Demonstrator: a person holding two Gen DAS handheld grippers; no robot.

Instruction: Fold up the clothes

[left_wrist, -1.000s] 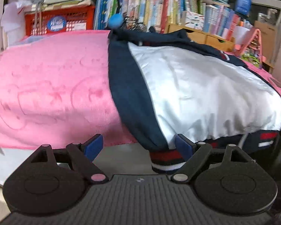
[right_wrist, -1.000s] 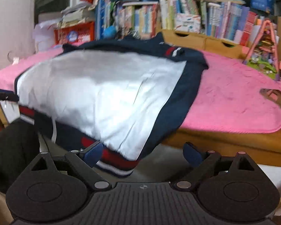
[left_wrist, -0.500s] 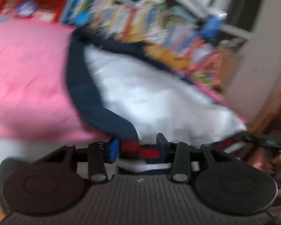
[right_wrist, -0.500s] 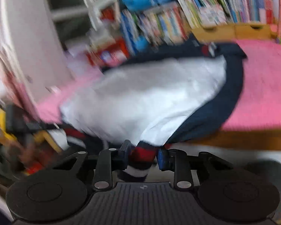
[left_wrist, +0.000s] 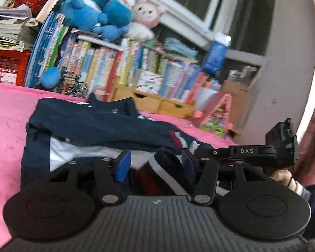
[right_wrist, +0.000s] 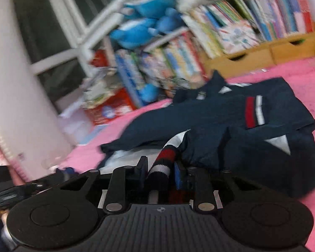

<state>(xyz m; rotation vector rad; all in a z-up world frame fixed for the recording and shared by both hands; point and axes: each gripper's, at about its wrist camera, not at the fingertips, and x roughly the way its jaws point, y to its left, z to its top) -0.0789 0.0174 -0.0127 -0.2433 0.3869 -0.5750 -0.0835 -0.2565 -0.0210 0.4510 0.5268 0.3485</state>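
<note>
We find the navy jacket with white satin lining and red-and-white striped ribbed hem (left_wrist: pixel 107 126) lying on the desk under a pink plush blanket (left_wrist: pixel 8 113), its lower half lifted towards the collar. The left hand-held gripper (left_wrist: pixel 155 166) has the striped hem between its blue pads; its jaws are opening, and we cannot tell whether the pads yet bear on the cloth. The right hand-held gripper (right_wrist: pixel 160 171) pinches the other hem corner (right_wrist: pixel 164 161), its jaws closing further on the ribbing. We judge both corners are taken so that the hem travels level and the fold lands square across the chest stripe (right_wrist: pixel 254 111).
</note>
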